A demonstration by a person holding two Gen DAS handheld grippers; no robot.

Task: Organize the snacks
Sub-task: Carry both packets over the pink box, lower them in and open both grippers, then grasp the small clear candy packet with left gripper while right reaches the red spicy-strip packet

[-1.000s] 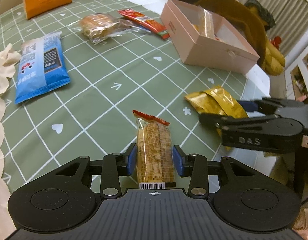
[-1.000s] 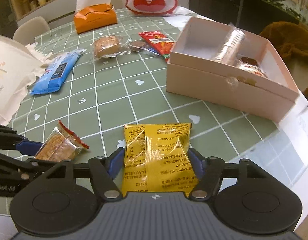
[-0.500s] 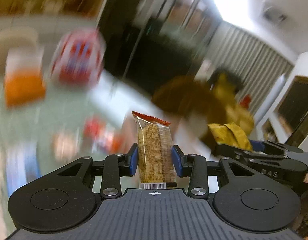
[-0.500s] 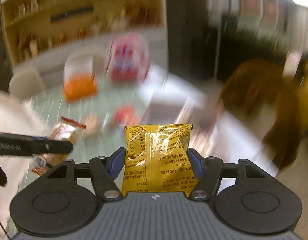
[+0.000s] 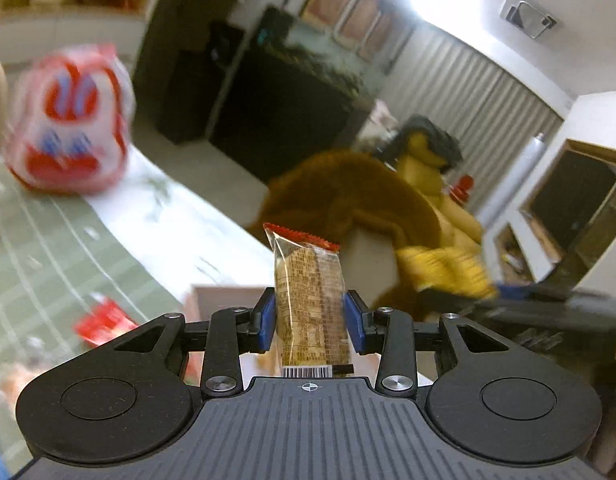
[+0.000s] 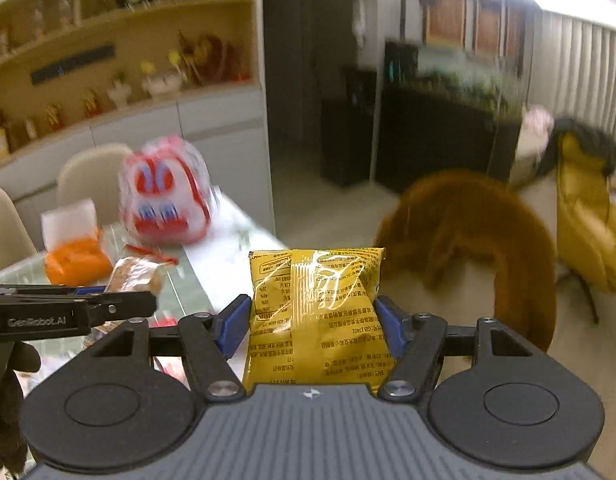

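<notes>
Left wrist view: we log a cracker bar (image 5: 309, 300) in a clear crinkly wrapper with a red serrated top seal, upright, held aloft above the table.
Left gripper (image 5: 309, 318): closed on the bar's lower half, blue pads (image 5: 266, 320) pressing both long sides.
Handling: we judge it light, rigid and brittle; hold by the flat sides, gently.
Yellow packet (image 6: 317, 312): glossy foil pillow, soft, probably air-filled and slippery.
Right gripper (image 6: 315, 328): clamped on the packet's sides, also raised.
Pink box (image 5: 224, 300): cardboard, rim just beyond the bar.
Table (image 5: 52, 248): green grid cloth, blurred.
</notes>
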